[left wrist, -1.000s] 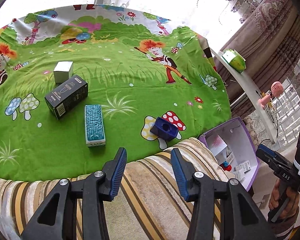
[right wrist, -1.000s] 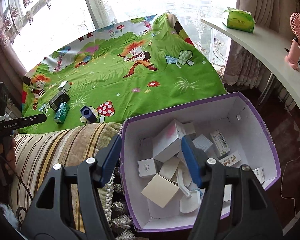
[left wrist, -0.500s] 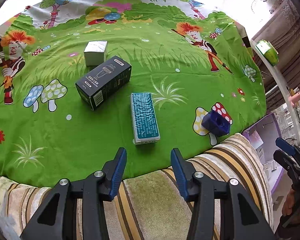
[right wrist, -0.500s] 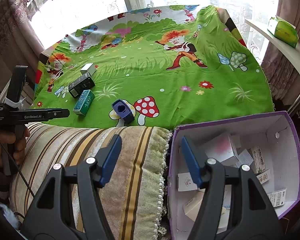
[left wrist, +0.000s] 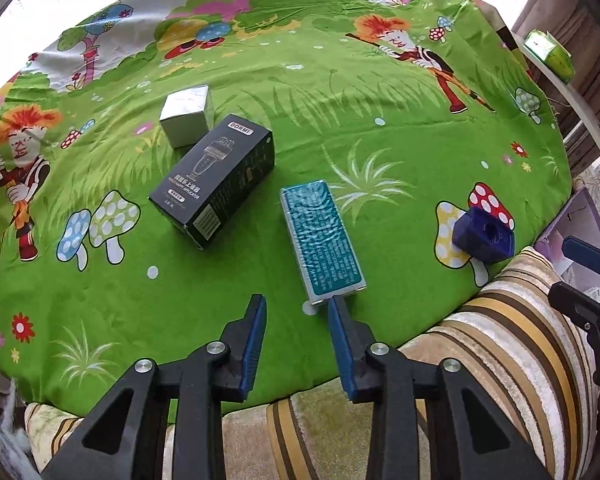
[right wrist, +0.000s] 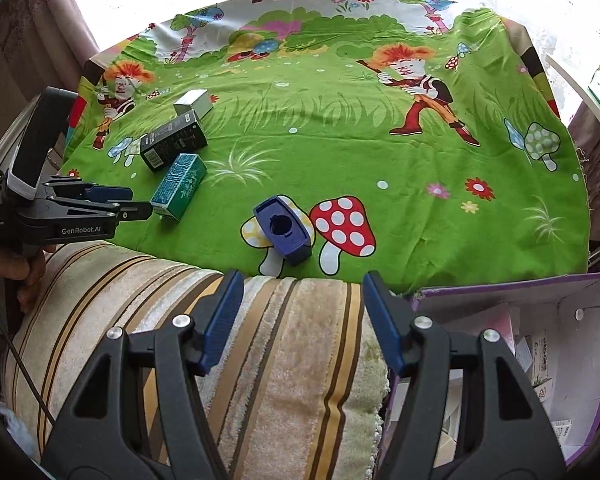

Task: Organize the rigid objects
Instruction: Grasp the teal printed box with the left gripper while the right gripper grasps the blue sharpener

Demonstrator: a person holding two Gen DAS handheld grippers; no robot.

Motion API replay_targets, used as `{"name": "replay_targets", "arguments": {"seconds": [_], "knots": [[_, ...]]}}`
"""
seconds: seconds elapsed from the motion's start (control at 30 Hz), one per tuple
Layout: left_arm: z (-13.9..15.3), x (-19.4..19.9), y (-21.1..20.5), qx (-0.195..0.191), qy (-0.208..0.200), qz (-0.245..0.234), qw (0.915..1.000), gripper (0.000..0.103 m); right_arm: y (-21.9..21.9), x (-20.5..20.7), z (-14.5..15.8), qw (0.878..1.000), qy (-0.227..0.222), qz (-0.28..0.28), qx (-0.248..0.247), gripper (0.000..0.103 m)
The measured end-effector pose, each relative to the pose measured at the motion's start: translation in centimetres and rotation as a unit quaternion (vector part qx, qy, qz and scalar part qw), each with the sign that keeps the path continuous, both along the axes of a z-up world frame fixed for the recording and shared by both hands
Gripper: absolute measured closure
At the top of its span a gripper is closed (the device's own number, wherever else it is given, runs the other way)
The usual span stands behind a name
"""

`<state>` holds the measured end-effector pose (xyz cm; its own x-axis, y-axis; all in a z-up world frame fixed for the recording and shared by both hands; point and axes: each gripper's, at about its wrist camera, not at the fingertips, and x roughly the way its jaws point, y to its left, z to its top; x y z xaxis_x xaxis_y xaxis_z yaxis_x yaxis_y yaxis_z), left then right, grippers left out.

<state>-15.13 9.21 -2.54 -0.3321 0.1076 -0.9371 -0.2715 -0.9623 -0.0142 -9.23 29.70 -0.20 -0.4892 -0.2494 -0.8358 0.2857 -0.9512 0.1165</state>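
A teal box (left wrist: 322,240) lies on the green cartoon sheet (left wrist: 340,128), just ahead of my open, empty left gripper (left wrist: 296,304); the right fingertip is at its near end. A black box (left wrist: 214,178) and a silver box (left wrist: 186,114) lie farther left. A dark blue block (right wrist: 284,230) with a round hole lies just ahead of my open, empty right gripper (right wrist: 302,284). In the right wrist view the left gripper (right wrist: 134,204) is beside the teal box (right wrist: 180,184), with the black box (right wrist: 174,140) and silver box (right wrist: 194,102) beyond.
A striped cushion (right wrist: 260,340) lies under both grippers at the sheet's near edge. A purple-rimmed carton (right wrist: 540,284) with several small boxes stands low at the right. A white shelf with a green tissue box (left wrist: 550,50) runs along the right.
My left gripper has moved forward and left, up to the teal box. My right gripper has swung left from over the carton to face the blue block.
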Motion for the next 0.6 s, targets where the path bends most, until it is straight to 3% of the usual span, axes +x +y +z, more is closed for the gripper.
{"name": "replay_targets", "arguments": {"seconds": [0.3, 0.5, 0.57, 0.6], "knots": [[0.0, -1.6, 3.1, 0.092, -0.025, -0.04, 0.9946, 0.074, -0.8, -0.5, -0.5, 1.0, -0.005, 0.006, 0.005, 0.037], [0.6, -2.2, 3.6, 0.108, -0.018, -0.046, 0.993, 0.072, -1.3, -1.0, -0.8, 1.0, -0.009, 0.005, 0.009, 0.037], [1.0, -1.7, 3.2, 0.107, -0.011, -0.041, 0.9933, 0.063, -1.6, -1.3, -0.7, 1.0, -0.01, 0.005, 0.007, 0.037], [1.3, -1.6, 2.8, 0.104, -0.002, -0.032, 0.9941, 0.05, -1.7, -1.5, -0.7, 1.0, -0.012, 0.003, 0.003, 0.037]]}}
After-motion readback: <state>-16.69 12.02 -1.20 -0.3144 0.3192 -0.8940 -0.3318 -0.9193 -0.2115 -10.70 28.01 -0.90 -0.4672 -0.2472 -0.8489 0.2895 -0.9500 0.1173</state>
